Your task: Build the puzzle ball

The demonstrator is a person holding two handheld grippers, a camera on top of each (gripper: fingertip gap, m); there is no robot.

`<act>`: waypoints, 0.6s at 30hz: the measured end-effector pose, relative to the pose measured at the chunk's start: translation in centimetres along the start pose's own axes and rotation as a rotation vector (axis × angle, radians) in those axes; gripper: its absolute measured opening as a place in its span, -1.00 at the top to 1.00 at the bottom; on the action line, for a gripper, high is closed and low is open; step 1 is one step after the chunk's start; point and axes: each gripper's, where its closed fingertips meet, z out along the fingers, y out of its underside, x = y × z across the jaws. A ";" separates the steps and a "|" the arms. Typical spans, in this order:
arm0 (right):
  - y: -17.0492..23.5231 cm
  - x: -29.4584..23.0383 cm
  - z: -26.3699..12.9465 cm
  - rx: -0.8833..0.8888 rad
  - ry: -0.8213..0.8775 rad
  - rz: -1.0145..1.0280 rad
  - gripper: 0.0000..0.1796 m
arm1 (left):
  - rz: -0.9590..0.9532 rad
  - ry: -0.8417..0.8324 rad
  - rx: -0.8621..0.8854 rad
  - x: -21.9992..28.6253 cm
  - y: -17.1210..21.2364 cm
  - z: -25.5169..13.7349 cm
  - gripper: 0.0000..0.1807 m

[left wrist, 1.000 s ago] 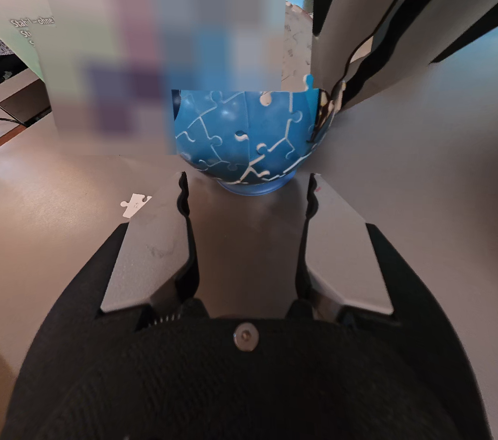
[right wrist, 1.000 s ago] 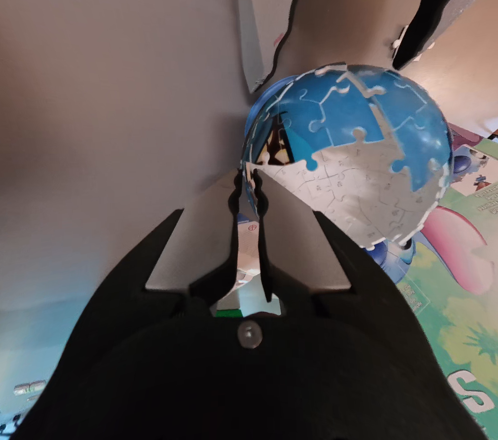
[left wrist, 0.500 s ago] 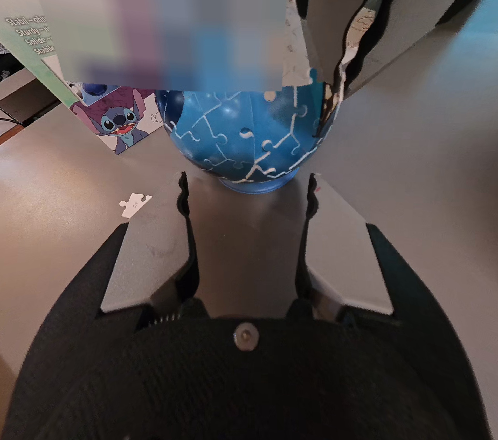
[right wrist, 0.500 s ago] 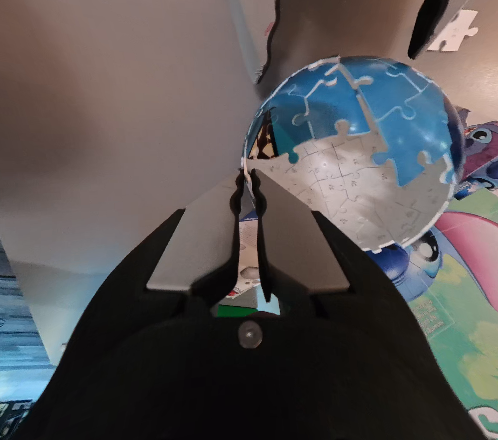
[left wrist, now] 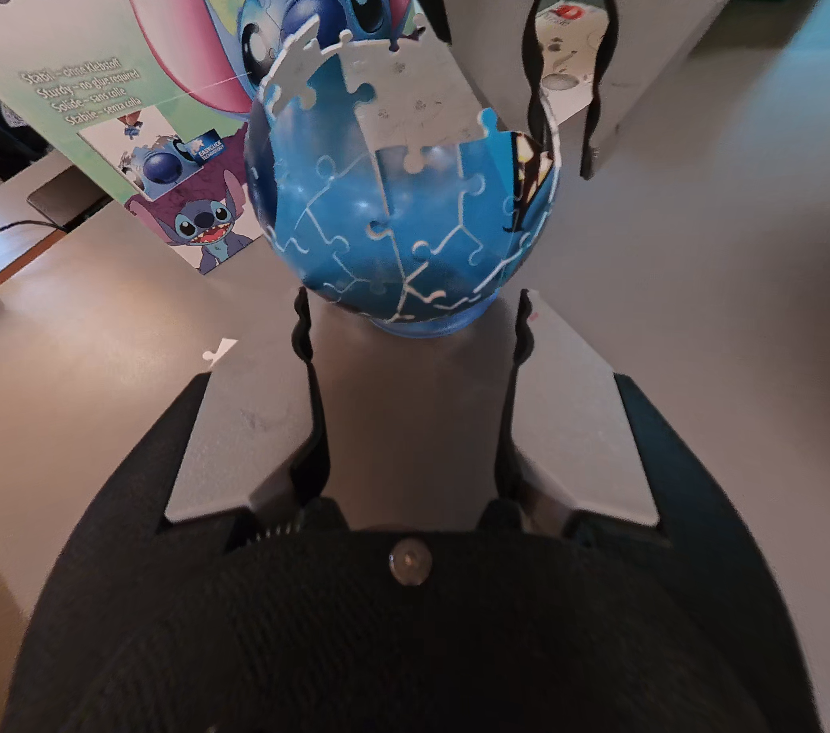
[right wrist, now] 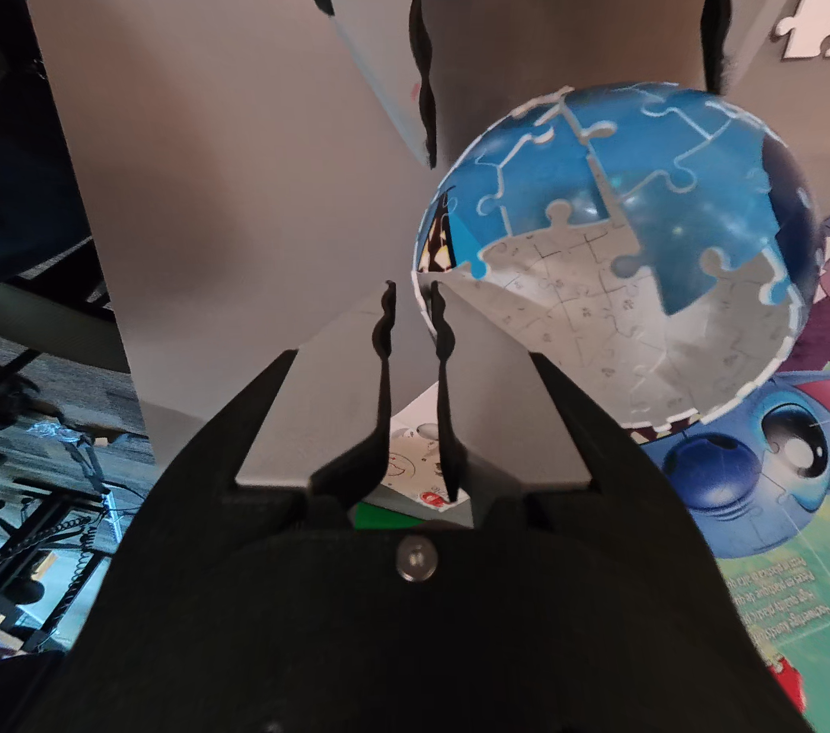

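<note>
Since a second ago the right tool (right wrist: 411, 289) has let go of the ball's rim, its fingers now slightly parted with one touching the edge. The left tool (left wrist: 411, 320) hangs wide apart and empty just before the puzzle ball (left wrist: 404, 217). I judge it over half built: it rests on the worktop (left wrist: 112, 352) near the box (left wrist: 179, 37), top open, a loose piece (left wrist: 218, 348) unplaced.

right gripper (right wrist: 411, 298): fingers now parted, off the rim | puzzle ball (left wrist: 404, 217): released, resting on its blue base
</note>
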 end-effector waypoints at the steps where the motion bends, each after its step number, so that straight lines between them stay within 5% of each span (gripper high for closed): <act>1: 0.0 0.0 0.1 0.001 0.007 0.000 0.88 | 0.007 -0.013 -0.005 -0.1 0.0 0.1 0.00; 18: -0.4 0.2 0.1 0.062 0.048 0.059 0.96 | -0.044 -0.054 0.002 0.1 -0.6 0.8 -0.02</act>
